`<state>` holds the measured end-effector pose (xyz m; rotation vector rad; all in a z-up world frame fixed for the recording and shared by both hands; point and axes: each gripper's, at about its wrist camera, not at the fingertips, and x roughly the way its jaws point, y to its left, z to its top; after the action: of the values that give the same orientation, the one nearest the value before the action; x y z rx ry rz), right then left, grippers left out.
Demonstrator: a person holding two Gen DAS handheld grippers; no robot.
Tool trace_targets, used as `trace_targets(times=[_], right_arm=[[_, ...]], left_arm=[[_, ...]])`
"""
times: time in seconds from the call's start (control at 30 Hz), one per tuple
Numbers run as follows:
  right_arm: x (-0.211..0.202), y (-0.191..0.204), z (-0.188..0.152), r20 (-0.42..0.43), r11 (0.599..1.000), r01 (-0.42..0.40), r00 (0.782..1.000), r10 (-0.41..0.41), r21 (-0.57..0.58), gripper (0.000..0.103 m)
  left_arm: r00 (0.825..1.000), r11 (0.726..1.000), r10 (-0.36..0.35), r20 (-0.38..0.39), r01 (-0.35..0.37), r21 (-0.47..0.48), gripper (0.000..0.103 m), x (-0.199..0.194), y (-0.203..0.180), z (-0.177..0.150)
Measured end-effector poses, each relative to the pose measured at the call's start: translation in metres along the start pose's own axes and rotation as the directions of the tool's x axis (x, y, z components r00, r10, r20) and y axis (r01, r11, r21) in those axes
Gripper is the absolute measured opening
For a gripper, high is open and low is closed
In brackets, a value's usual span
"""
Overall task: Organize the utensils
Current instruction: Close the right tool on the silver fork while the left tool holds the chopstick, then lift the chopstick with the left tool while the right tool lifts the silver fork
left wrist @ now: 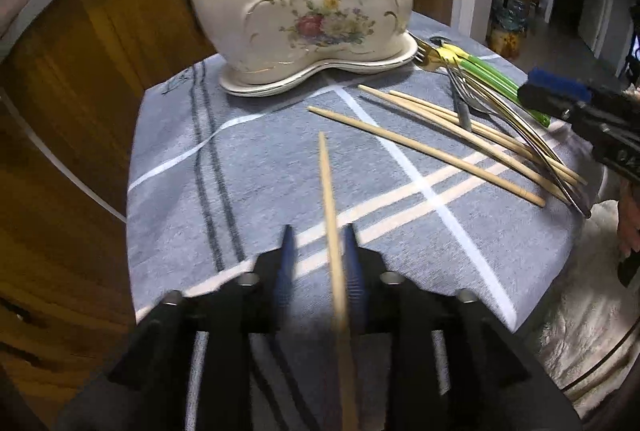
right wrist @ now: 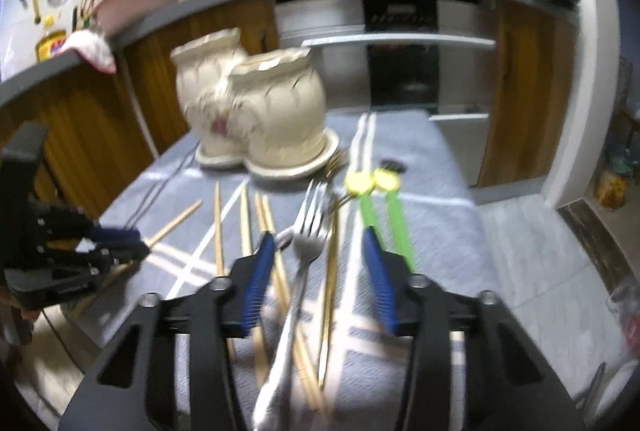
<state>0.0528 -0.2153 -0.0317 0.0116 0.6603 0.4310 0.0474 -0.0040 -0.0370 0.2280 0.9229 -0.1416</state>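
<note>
A chopstick (left wrist: 330, 215) is seen between the spread left tongs (left wrist: 318, 235), unpinched – forks (right wrist: 308, 231) are straddled by the spread right tongs (right wrist: 318, 243).

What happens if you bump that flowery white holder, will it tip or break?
The holder looks like glazed ceramic, so it would probably chip or crack if knocked hard. It is wide, squat and sits on a flat saucer-like base, so a light bump likely slides it on the cloth rather than tipping it. It probably feels heavy.
</note>
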Motion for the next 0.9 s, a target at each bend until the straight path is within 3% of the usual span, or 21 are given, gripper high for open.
trace_targets(times=[0.03,0.13,0.23,0.3,0.67,0.8,0.9], right_arm=[[0.004,0.002,-0.001,-0.021,1.000,0.002,1.000,-0.002,-0.008,0.027],[0.012,0.005,-0.003,-0.061,1.000,0.004,0.998,-0.005,-0.012,0.023],[0.017,0.007,-0.004,-0.088,1.000,0.010,0.996,-0.011,-0.010,0.020],[0.020,0.008,-0.004,-0.106,1.000,0.015,0.994,-0.016,-0.009,0.019],[0.025,0.016,0.003,-0.185,0.998,0.064,0.981,-0.063,-0.001,0.019],[0.032,0.012,0.007,-0.207,0.998,0.052,0.977,-0.045,0.029,0.019],[0.034,0.016,0.007,-0.202,0.998,0.059,0.978,-0.054,0.018,0.014]], left_arm=[[1.000,1.000,-0.018,0.005,0.018,-0.022,0.040,-0.001,0.004,-0.002],[0.997,0.995,-0.071,0.033,0.073,-0.070,0.039,-0.002,0.014,-0.011],[0.995,0.996,-0.076,0.057,0.078,-0.040,0.014,-0.004,0.010,-0.013],[0.995,0.997,-0.079,0.064,0.081,-0.015,0.007,-0.004,0.007,-0.012],[0.993,0.996,-0.082,0.081,0.079,0.047,0.007,0.004,0.004,-0.002],[0.991,0.995,-0.092,0.092,0.088,0.050,0.007,0.006,0.005,-0.001],[0.991,0.995,-0.096,0.096,0.091,0.048,0.007,0.008,0.006,0.001]])
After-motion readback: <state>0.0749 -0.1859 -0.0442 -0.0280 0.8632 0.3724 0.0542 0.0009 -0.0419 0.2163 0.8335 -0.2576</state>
